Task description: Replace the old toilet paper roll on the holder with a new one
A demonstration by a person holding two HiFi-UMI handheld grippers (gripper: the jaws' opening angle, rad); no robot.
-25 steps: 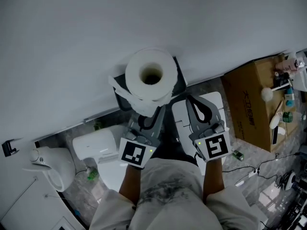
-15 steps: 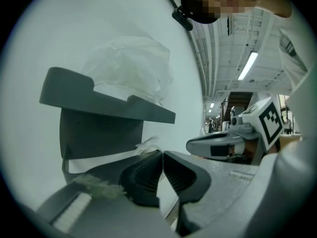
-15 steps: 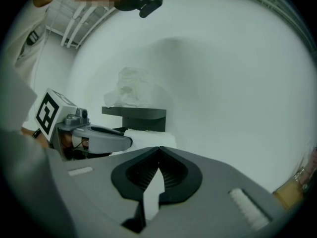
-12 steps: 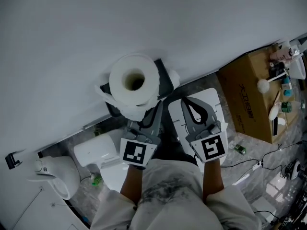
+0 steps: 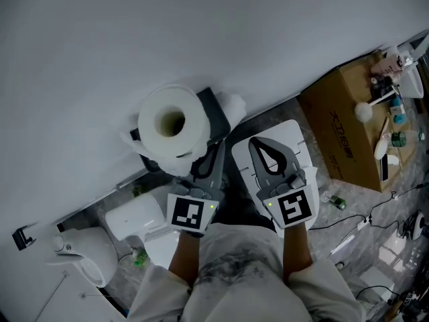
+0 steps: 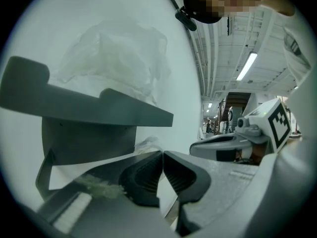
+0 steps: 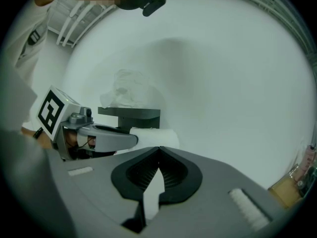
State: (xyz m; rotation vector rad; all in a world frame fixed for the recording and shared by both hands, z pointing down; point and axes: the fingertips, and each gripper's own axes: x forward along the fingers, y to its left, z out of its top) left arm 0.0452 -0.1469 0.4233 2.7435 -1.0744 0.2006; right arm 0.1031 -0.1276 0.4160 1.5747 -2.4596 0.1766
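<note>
A dark wall holder point(image 5: 216, 111) carries a flat shelf point(image 6: 89, 108). On that shelf stands a white toilet paper roll point(image 5: 170, 123) in crumpled clear wrap point(image 6: 114, 58), its core hole facing up. A second white roll point(image 5: 232, 105) sits under the shelf point(image 7: 154, 135). My left gripper point(image 5: 209, 154) points at the holder just below the shelf, jaws shut; a white wisp shows behind its tips, and I cannot tell whether it is pinched. To its right, my right gripper point(image 5: 263, 151) is shut and holds nothing point(image 7: 158, 149).
A cardboard box point(image 5: 345, 134) with bottles and brushes stands on the floor at the right. A white lidded unit point(image 5: 298, 138) lies under the right gripper. White fixtures point(image 5: 131, 217) are at the lower left. Cables point(image 5: 348, 237) run over the floor. The wall is plain white.
In the head view the holder and the wrapped roll have slid left and slightly down, and the roll under the shelf has come into sight. Both grippers stay shut, hardly moving in the picture.
</note>
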